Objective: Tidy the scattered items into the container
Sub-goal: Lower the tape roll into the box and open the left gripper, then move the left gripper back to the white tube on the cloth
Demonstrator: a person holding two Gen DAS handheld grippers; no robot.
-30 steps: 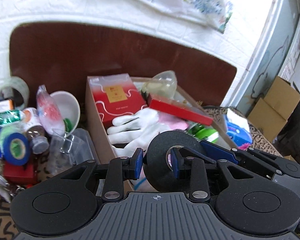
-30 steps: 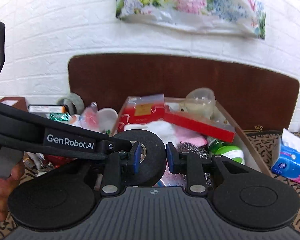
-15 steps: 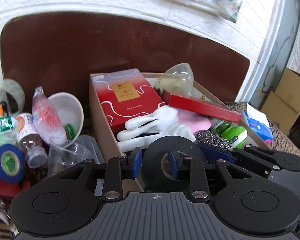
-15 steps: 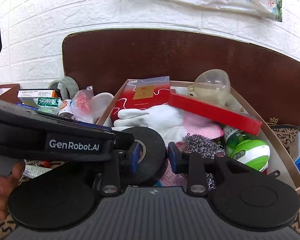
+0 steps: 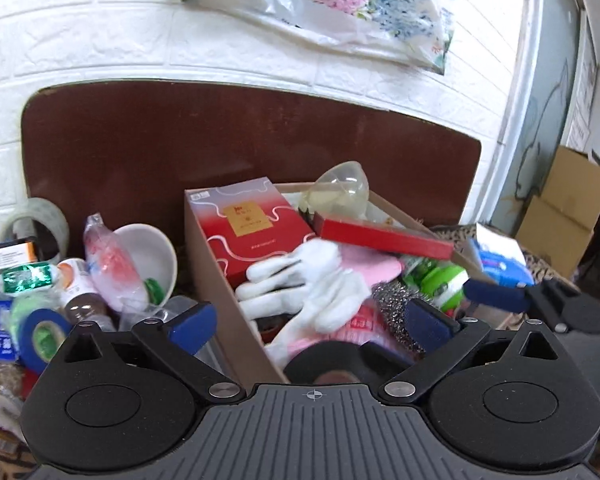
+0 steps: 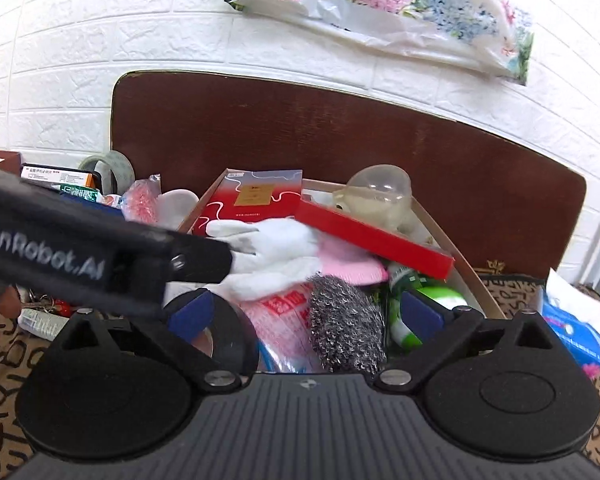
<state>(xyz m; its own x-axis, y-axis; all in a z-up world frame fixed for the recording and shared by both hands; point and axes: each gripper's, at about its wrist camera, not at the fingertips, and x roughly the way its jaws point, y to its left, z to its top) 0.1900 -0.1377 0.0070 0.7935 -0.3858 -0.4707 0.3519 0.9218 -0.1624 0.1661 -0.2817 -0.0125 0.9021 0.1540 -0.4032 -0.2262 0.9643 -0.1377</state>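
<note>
A cardboard box (image 5: 224, 292) holds a red packet, white gloves (image 5: 312, 280), a red flat box (image 5: 380, 236), a steel scourer (image 6: 344, 320) and a green bottle. A black tape roll (image 5: 328, 364) lies loose at the box's near end, below my left gripper (image 5: 310, 322), which is open and empty. It also shows in the right wrist view (image 6: 224, 340). My right gripper (image 6: 306, 312) is open and empty over the box. Scattered items lie left of the box: a blue tape roll (image 5: 40, 336), a small bottle (image 5: 80, 296), a white bowl (image 5: 152, 256).
A clear tape roll (image 5: 36, 220) and medicine boxes sit at far left. A tissue pack (image 6: 572, 320) lies right of the box. A brown headboard (image 6: 340, 140) and white brick wall stand behind. Cardboard cartons (image 5: 560, 208) stand at far right.
My left gripper has opened and let go of the black tape roll, which now lies in the box's near end. My right gripper has opened wide too. Both views tilted up slightly.
</note>
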